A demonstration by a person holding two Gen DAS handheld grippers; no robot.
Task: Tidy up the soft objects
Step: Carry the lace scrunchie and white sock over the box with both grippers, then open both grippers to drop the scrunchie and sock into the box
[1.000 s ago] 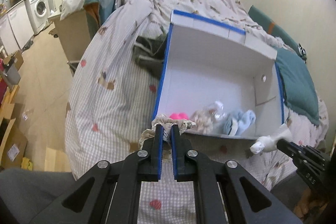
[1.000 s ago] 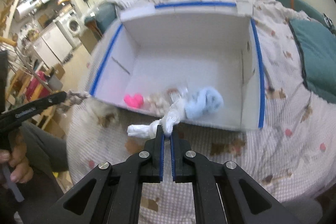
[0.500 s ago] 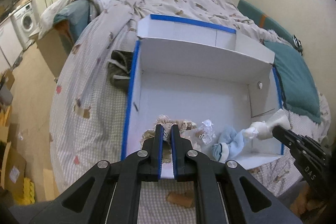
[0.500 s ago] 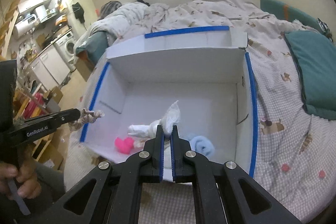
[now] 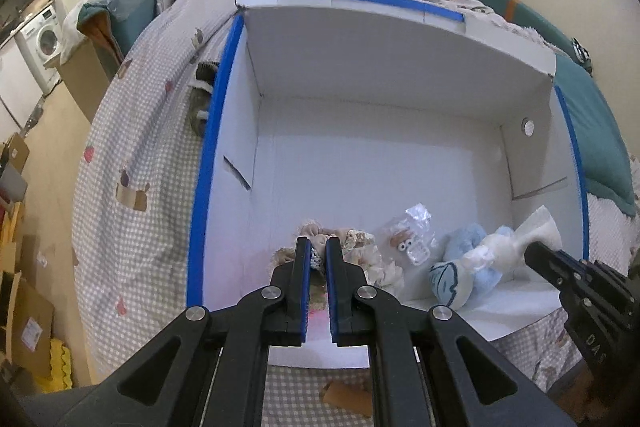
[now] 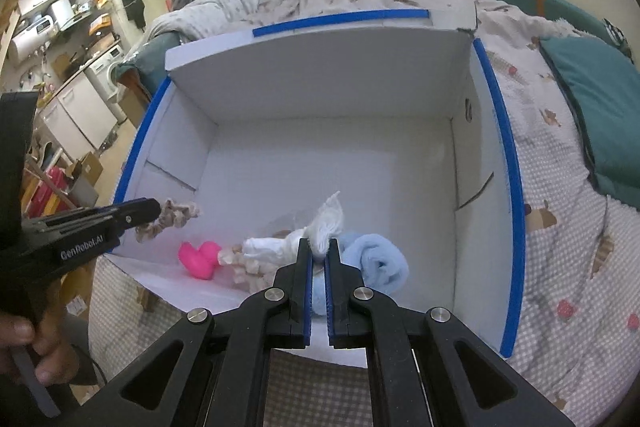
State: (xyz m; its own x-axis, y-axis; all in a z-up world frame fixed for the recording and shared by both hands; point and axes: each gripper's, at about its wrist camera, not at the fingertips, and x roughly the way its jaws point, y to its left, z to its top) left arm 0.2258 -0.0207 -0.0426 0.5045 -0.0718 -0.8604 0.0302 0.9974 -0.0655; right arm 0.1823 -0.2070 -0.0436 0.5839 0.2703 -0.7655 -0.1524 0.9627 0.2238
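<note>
Left wrist view: the left gripper (image 5: 318, 254) is seen closed on a beige lace-trimmed cloth (image 5: 356, 247), which is pinched between the blue-padded fingers (image 5: 305, 267) and held inside the near edge of a white box (image 5: 360, 163) with blue-taped rims. The box is set on a bed (image 5: 132, 155) covered by a checked quilt. On the box floor, a clear plastic packet (image 5: 412, 237) is found just right of the held cloth, and a light blue plush (image 5: 460, 267) lies beyond it toward the near right corner. From the right edge of this view the right gripper (image 5: 538, 251) is seen reaching in, clamped on a white cloth (image 5: 516, 239) that hangs over the blue plush. In the right wrist view, the right gripper (image 6: 319, 247) is shown with its fingers (image 6: 306, 267) pressed onto the white cloth (image 6: 320, 227), held above the near part of the box (image 6: 320, 147). A pink heart-shaped toy (image 6: 199, 259) rests on the floor near the front left, and the light blue plush (image 6: 376, 259) sits just right of the fingers. The left gripper (image 6: 158, 209) enters from the left with the beige cloth (image 6: 172, 217) dangling from its tip. A teal pillow (image 6: 596, 107) lies on the bed to the right of the box.
</note>
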